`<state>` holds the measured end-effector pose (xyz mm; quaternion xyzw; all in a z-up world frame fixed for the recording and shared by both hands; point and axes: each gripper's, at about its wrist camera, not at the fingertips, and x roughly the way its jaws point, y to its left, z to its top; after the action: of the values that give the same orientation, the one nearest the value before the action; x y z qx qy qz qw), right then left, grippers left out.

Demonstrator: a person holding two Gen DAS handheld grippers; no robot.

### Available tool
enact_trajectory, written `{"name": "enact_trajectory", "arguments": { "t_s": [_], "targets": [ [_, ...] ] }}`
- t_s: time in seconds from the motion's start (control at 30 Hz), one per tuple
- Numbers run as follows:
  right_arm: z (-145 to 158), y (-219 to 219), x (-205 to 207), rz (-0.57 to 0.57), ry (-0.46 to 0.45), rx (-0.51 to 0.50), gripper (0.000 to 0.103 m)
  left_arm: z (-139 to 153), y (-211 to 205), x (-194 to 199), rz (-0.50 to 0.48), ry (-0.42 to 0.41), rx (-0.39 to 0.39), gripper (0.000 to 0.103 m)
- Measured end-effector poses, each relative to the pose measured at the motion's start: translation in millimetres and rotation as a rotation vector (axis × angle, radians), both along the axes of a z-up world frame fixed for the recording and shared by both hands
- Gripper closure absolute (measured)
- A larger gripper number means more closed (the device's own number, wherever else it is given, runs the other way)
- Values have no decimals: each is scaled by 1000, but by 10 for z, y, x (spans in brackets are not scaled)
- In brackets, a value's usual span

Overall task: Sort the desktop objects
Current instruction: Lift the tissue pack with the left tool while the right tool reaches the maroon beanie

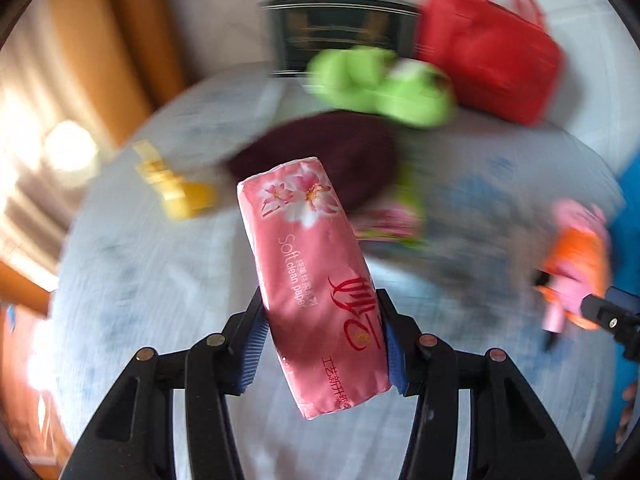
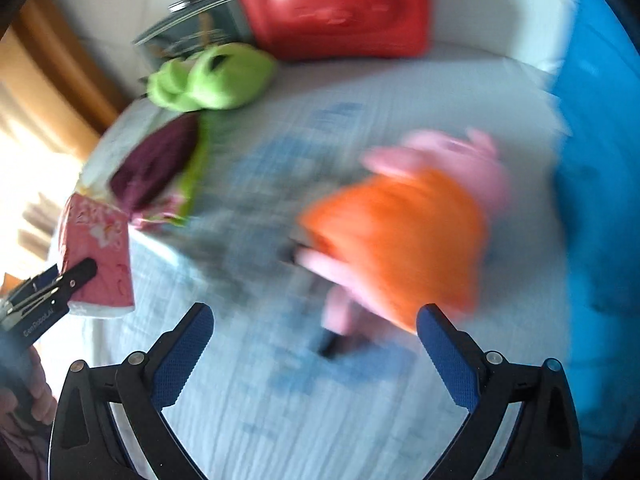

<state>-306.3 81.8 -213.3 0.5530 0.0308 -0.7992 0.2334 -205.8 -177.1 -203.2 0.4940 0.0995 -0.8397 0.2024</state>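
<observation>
Item: pink tissue pack (image 1: 316,280), clamped between the jaws of your left gripper (image 1: 324,344) and lifted clear of the worktop (image 1: 152,280), its far end over the near edge of the dark maroon cloth (image 1: 320,156). Beyond that cloth: green plush item (image 1: 380,88), red bag (image 1: 488,60), dark box (image 1: 336,28); to its left, a yellow object (image 1: 176,188). Your right gripper (image 2: 316,348) hangs with jaws wide apart and empty over an orange-and-pink soft toy (image 2: 400,236), right of the cloth. Step in hand, as judged: carrying the pack to its place. Next: choose that place, lower, release; then close on the toy.
</observation>
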Motion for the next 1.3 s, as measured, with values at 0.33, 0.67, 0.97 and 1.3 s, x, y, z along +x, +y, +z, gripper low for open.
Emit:
{"name": "enact_trajectory", "arguments": {
  "t_s": [0.33,0.67,0.97,1.3],
  "targets": [
    [-161,-1551,-323,113,-55,-41,0,-113,-1415,493,190,-3,-4,53],
    [-382,-2324,-672,74,-66,18,11,-444,-2166,245,211,-6,36,53],
    [-565,-2587,-761,98,-70,89,20,-483,-2306,91,213,9,18,53],
    [-502,-2643,-764,138,0,125,73,-498,-2270,66,216,0,19,53]
  ]
}}
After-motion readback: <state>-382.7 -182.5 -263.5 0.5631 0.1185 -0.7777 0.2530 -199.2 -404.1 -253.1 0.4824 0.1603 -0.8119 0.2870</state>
